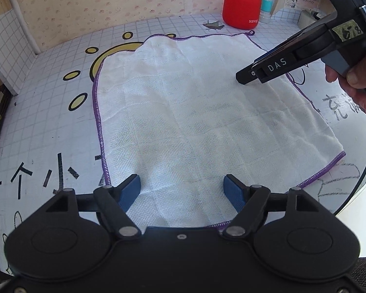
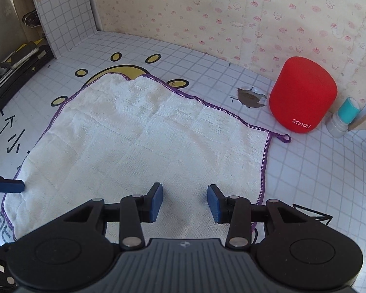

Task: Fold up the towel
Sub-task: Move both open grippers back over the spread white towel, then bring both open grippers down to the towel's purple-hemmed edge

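White towel (image 1: 183,112) with purple hem spread flat on grid-print table (image 2: 207,73). Left gripper (image 1: 181,190) and right gripper (image 2: 185,201) both spread wide over near edge, gripping nothing. Red speaker (image 2: 302,95) behind. Hand (image 1: 353,83) only in left view.

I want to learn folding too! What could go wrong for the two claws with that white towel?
1. Both the left claw and right claw are open above the towel, away from its edges; pinching there may just bunch up the thin cloth.
2. One far corner is already a bit rumpled, so the fold may come out uneven.
3. The red speaker stands near the towel's loop; a swinging corner might bump it.
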`<state>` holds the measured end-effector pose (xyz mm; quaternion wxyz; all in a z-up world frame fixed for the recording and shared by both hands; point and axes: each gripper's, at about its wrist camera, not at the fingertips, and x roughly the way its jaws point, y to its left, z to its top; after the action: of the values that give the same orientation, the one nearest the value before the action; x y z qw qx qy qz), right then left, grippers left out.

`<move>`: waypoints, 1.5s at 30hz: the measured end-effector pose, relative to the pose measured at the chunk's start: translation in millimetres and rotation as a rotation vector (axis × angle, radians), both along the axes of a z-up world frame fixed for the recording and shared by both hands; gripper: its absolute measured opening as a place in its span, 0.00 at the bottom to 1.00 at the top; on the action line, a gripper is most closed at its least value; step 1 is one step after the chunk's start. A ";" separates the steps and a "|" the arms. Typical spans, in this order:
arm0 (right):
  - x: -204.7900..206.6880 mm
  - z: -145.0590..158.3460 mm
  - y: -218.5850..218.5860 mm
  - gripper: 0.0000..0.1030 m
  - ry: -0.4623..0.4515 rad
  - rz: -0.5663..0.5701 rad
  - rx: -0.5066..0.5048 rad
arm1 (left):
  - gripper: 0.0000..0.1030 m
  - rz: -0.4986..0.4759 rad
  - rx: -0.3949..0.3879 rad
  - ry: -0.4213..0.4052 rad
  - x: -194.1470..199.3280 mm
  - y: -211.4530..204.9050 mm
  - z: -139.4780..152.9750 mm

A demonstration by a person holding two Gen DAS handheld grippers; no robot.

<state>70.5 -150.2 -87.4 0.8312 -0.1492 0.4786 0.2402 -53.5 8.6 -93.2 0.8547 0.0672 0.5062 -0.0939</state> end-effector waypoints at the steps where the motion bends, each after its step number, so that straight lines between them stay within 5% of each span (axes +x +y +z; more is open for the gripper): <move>1: 0.3 -0.1 -0.1 0.40 -0.002 -0.004 -0.001 | 0.78 -0.002 0.005 -0.001 -1.2 1.7 -0.1; 13: 5.4 -4.0 -6.2 0.59 -0.011 -0.044 0.000 | 0.91 0.032 0.000 -0.004 -15.6 27.9 -2.4; 25: -7.3 4.0 4.1 0.60 -0.030 -0.019 -0.002 | 0.89 -0.040 0.011 -0.073 12.5 12.6 18.9; 35: -8.7 -1.9 -6.0 0.60 -0.001 -0.054 0.019 | 0.89 -0.107 0.023 -0.068 47.9 -5.6 4.7; 45: -0.4 -6.8 -5.7 0.63 -0.002 -0.053 0.026 | 0.90 -0.066 -0.002 -0.038 74.1 2.3 -7.6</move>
<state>70.1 -155.9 -94.2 0.8397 -0.1260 0.4782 0.2241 20.7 10.9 -100.8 0.8606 0.0850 0.4873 -0.1213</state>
